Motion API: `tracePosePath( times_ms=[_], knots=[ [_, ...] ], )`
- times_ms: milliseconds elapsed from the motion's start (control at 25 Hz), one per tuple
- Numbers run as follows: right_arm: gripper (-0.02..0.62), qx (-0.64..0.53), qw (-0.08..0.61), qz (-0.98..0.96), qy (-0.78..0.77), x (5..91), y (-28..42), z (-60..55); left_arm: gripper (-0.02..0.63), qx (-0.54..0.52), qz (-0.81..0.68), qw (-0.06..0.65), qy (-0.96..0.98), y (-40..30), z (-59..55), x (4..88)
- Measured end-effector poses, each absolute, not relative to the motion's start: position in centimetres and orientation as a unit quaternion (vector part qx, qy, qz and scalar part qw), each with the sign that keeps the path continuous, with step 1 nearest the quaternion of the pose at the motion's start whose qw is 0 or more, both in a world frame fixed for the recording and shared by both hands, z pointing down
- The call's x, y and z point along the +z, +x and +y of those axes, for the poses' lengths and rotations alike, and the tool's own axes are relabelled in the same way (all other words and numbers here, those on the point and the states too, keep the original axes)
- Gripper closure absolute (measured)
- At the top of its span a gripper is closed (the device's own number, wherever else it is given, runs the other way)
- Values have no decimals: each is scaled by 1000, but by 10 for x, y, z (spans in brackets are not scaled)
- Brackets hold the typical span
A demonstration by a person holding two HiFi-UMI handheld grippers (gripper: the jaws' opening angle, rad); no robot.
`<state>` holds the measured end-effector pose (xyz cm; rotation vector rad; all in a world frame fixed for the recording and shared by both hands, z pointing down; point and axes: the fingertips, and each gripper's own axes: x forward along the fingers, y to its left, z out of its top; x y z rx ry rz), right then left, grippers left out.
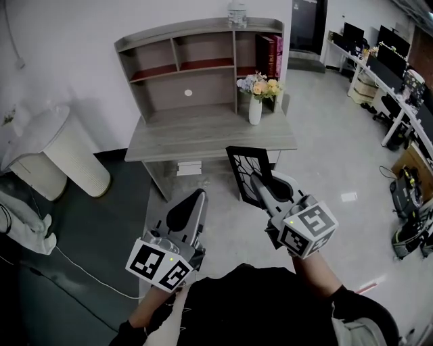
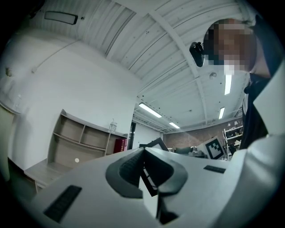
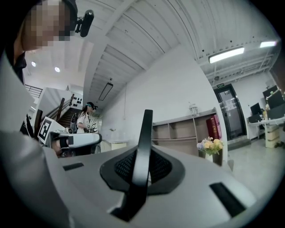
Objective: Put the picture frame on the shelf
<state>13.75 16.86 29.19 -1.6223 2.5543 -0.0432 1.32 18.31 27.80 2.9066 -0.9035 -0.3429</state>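
A black picture frame [image 1: 245, 169] with a cut-out pattern stands upright in my right gripper [image 1: 260, 181], which is shut on its lower edge. In the right gripper view the frame [image 3: 143, 151] shows edge-on between the dark pads. I hold it in the air over the floor, just in front of the grey desk [image 1: 203, 132]. The wooden shelf [image 1: 203, 61] with its open compartments sits on the back of that desk. My left gripper [image 1: 197, 196] hangs to the left of the frame, shut and holding nothing.
A white vase of flowers [image 1: 256, 101] stands on the desk's right side, red books [image 1: 270, 54] fill the shelf's right compartment, and a glass jar [image 1: 237, 13] sits on top. A white basket [image 1: 67, 155] stands left. Office desks [image 1: 392, 81] line the far right.
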Motion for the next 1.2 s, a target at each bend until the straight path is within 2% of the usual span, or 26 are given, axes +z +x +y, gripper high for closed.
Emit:
tracePosePath(
  times_ms=[640, 1200],
  knots=[
    [561, -62, 55, 840, -536, 327, 158, 106, 595, -90, -282, 71, 952, 42, 119, 305],
    [561, -48, 54, 828, -556, 308, 150, -37, 597, -97, -274, 76, 954, 23, -25, 291]
  ],
)
